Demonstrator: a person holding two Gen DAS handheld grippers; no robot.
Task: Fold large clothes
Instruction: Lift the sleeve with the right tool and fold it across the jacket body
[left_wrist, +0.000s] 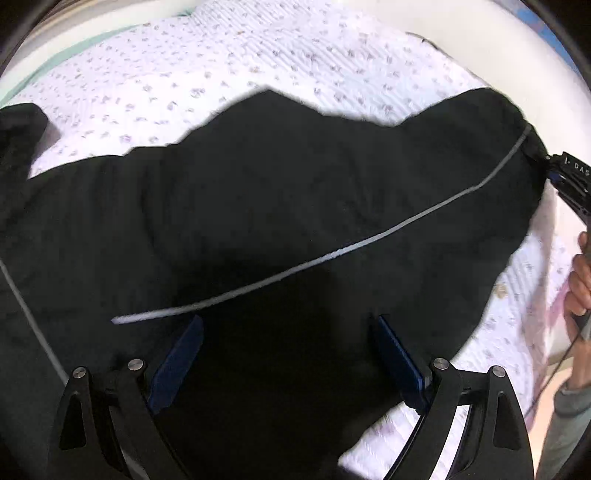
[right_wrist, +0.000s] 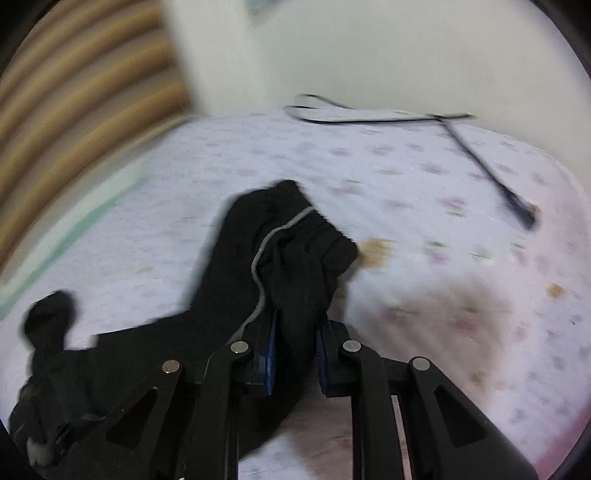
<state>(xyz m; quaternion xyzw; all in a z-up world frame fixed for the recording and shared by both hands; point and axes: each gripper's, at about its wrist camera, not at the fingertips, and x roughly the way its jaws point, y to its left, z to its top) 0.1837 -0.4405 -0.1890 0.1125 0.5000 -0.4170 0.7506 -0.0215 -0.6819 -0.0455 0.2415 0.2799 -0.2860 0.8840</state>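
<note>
Here the right tool (right_wrist: 293, 347) pinches bunched black garment (right_wrist: 288, 258); the left tool (left_wrist: 291, 354) gapes wide.

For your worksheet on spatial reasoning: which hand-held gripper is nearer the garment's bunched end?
Right. The right hand-held gripper is shut on the black garment's bunched end; the left hand-held gripper hangs open over the garment's middle.

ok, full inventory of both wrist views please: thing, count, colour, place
garment: 1, black with a thin grey stripe, spread on the bed, one end bunched in the right gripper
bed cover: 1, white with small purple flowers, under the garment
cable: 1, black, lying on the bed's far side
left gripper: 1, black with blue pads, open above the garment
right gripper: 1, black with blue pads, shut on the garment
hand: 1, holding the right gripper
</note>
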